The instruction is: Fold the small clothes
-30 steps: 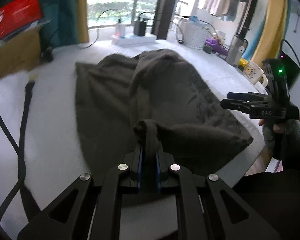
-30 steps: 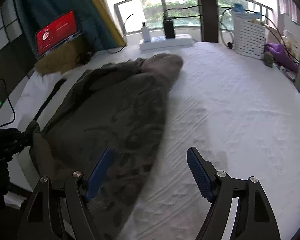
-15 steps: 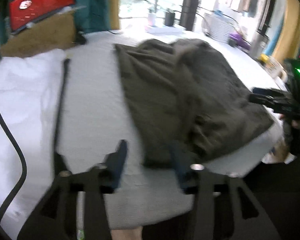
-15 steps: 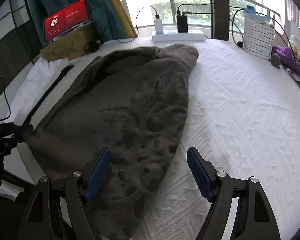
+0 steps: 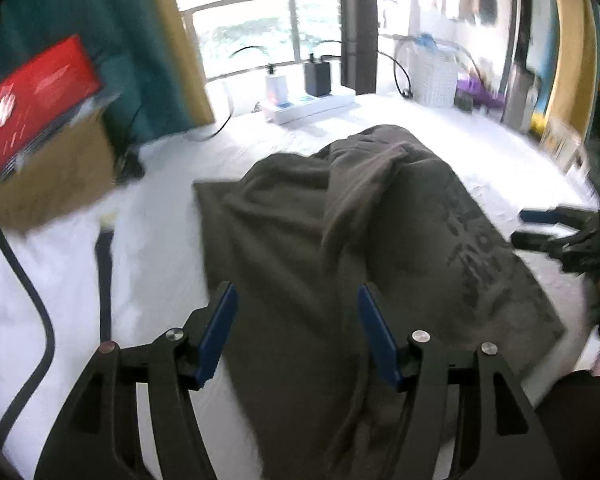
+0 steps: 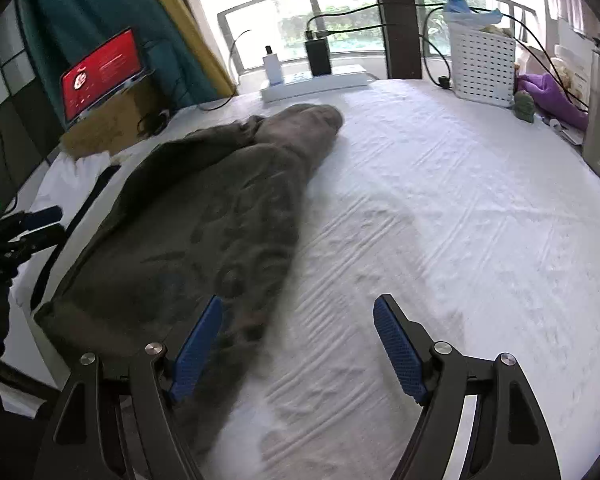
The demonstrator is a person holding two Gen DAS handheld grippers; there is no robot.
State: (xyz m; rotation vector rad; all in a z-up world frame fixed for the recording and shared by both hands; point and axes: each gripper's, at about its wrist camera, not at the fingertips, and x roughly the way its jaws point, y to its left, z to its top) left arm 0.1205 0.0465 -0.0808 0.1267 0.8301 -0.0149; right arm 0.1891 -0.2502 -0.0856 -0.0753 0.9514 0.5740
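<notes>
Now that the left gripper [image 5: 296, 332] has let go of the bunched fabric it pinched a second ago, its blue pads [image 5: 216, 334] stand spread wide and empty above the near edge of the dark grey-brown garment [image 5: 340, 248]. That garment lies slack on the white bed [image 6: 440, 208], toward the bed's left side, its near hem reaching the front edge and its far end bunched into a rounded hump pointing at the window. A long fold runs down its middle, so one side seems to be laid over the other, though the blur hides how neatly. The right gripper [image 6: 298, 346] is likewise spread and empty, its left pad over the garment's right edge and its right pad over bare sheet. With both claws free, the lengthwise fold looks set down, and a fresh grasp would probably be needed for any crosswise fold.
</notes>
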